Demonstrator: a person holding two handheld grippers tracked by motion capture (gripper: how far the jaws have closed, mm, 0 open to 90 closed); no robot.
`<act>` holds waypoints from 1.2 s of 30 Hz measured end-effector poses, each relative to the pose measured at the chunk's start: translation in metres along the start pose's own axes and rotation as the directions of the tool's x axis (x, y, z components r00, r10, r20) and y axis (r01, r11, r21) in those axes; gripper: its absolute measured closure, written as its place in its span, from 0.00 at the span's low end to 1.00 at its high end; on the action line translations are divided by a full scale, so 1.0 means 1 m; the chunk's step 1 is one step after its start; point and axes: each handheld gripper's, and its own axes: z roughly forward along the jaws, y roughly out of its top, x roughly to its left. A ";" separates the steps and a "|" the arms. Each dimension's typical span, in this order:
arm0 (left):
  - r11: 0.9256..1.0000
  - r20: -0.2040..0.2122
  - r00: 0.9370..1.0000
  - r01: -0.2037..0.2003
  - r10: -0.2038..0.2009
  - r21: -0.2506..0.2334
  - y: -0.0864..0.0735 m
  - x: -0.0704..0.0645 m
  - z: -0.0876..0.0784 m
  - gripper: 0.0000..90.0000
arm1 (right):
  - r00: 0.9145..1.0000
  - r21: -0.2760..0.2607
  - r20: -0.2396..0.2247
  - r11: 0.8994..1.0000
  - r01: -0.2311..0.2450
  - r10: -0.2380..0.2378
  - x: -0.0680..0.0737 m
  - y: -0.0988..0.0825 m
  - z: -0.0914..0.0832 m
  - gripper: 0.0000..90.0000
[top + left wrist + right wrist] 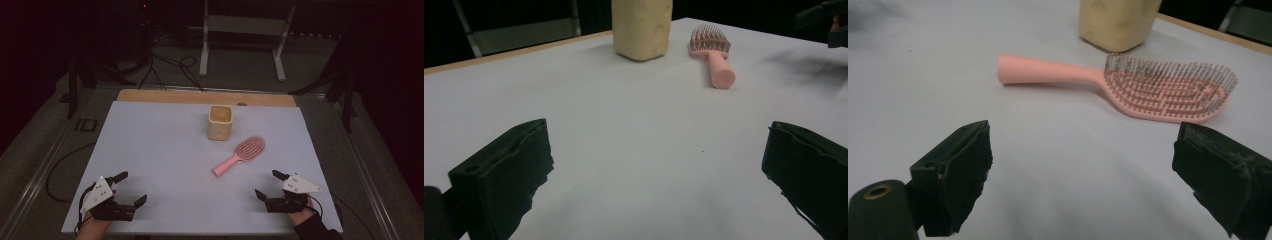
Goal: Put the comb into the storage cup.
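A pink hairbrush (241,154) lies bristles-up on the white table cover, handle toward the near left. Behind it stands a square pale-yellow cup (220,122), upright and open-topped. My left gripper (131,188) rests at the near left corner, open, nothing between its jaws. My right gripper (270,184) sits at the near right, open, a short way in front of the brush. In the right gripper view the hairbrush (1128,80) lies just beyond the wide-apart jaws, with the cup (1115,22) behind it. The left gripper view shows the cup (642,27) and the hairbrush (714,55) farther off.
The white cover (165,160) lies over a wooden table whose far edge (200,96) shows as a bare strip. Beyond it stand a white metal frame (242,30) and cables on the dark floor. My other gripper (824,20) shows at the top right of the left gripper view.
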 end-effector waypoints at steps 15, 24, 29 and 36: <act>1.000 -0.005 1.000 0.004 -0.004 -0.017 0.002 -0.001 -0.003 0.00 | 0.999 0.024 -0.039 0.999 0.037 -0.036 0.006 0.006 -0.001 0.10; 1.000 -0.004 1.000 0.004 -0.004 -0.011 0.001 0.000 -0.003 0.00 | 0.994 0.053 -0.086 0.995 0.079 -0.074 0.014 0.012 -0.001 0.09; 1.000 -0.004 1.000 0.005 -0.005 -0.010 0.001 0.000 -0.002 0.00 | 0.994 0.065 -0.063 0.994 0.091 -0.087 0.018 0.018 -0.004 0.09; 1.000 -0.008 1.000 0.003 -0.003 -0.015 0.002 0.000 -0.003 0.00 | 0.996 0.040 -0.043 0.996 0.080 -0.078 0.021 0.034 -0.015 0.09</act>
